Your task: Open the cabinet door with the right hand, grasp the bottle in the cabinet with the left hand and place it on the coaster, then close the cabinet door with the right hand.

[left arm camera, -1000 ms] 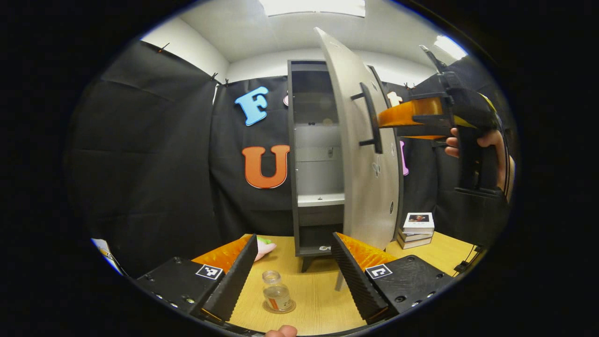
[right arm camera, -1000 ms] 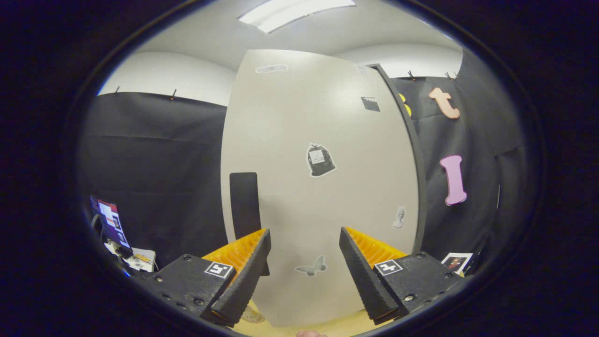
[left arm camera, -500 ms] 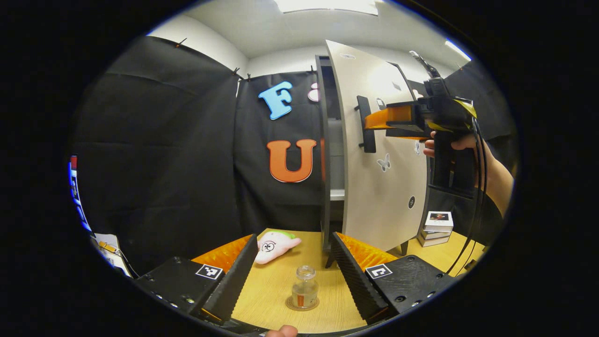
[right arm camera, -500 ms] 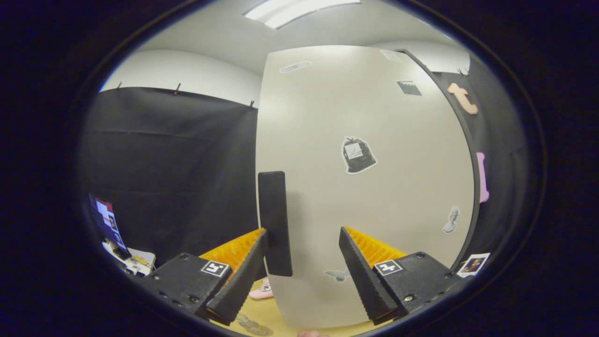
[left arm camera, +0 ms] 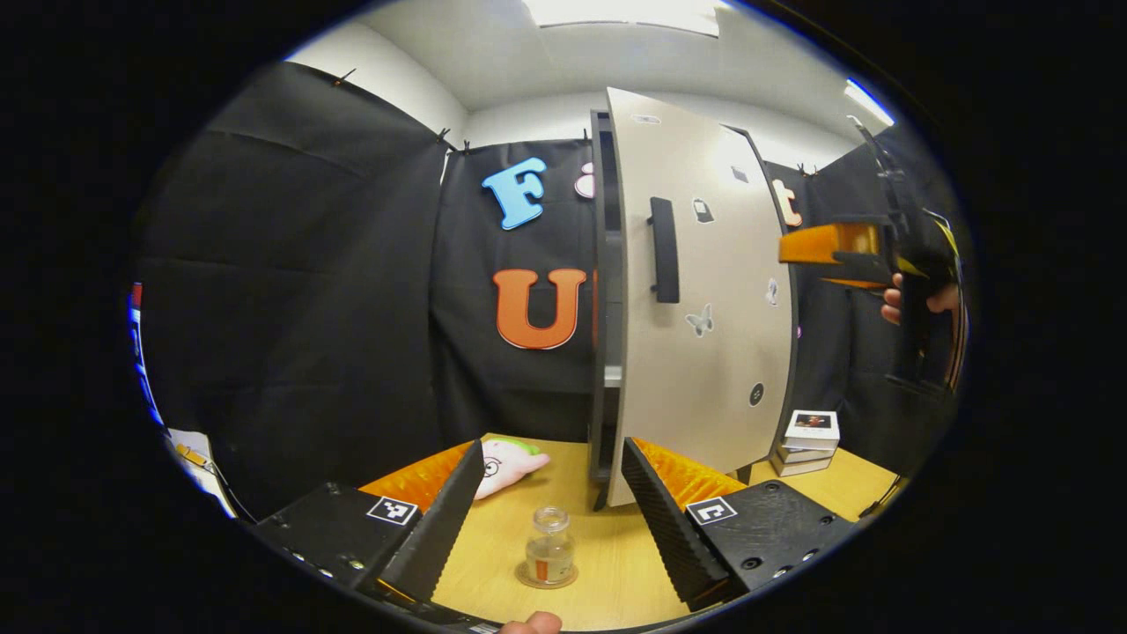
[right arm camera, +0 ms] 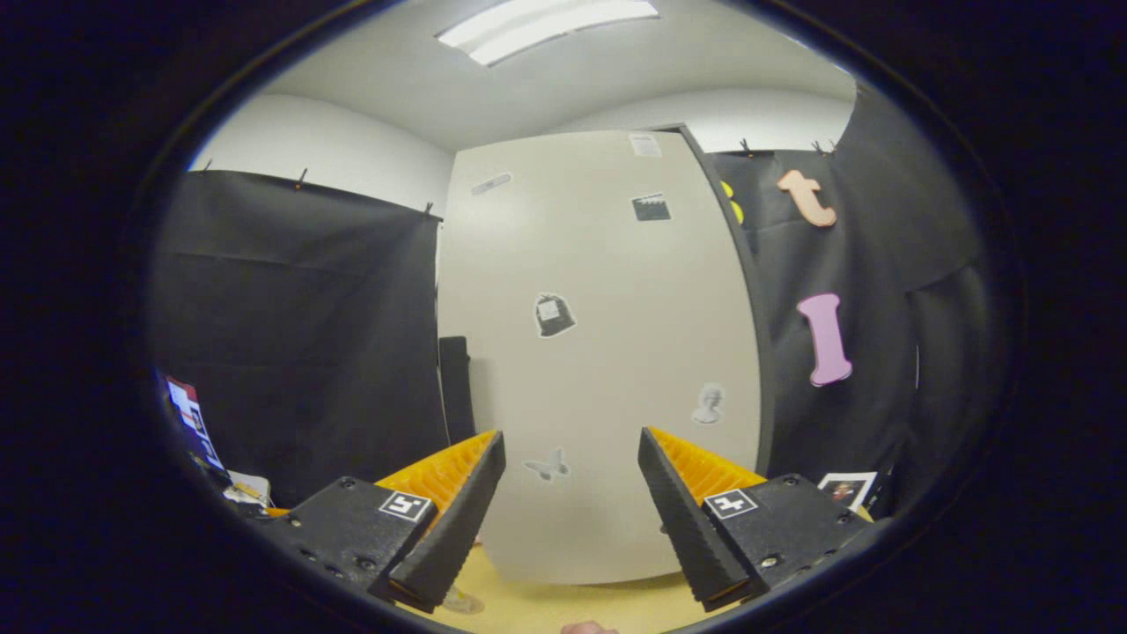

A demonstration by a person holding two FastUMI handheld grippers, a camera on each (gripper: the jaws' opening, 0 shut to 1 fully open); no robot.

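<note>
A small clear glass bottle [left arm camera: 550, 550] stands upright on a round coaster [left arm camera: 566, 578] on the wooden table, below and between my left gripper's fingers. The left gripper [left arm camera: 552, 449] is open and holds nothing. The tall cabinet [left arm camera: 601, 291] has its beige, sticker-covered door [left arm camera: 704, 352] almost shut, with a narrow gap on the side of the black handle [left arm camera: 663, 249]. In the left gripper view the right gripper [left arm camera: 823, 254] hangs in a hand, well to the right of the door and apart from it. In its own view the right gripper [right arm camera: 570, 433] is open and faces the door [right arm camera: 599, 352] and handle [right arm camera: 455, 387].
A pink and green plush toy [left arm camera: 506, 458] lies on the table [left arm camera: 607, 563] left of the cabinet's foot. A stack of small books [left arm camera: 810, 431] sits right of the cabinet, and one shows at the edge [right arm camera: 845, 489]. Black cloth walls surround the booth.
The door has swung from wide open to almost shut. The right gripper has drawn back from the handle to the right. The bottle has stayed on the coaster.
</note>
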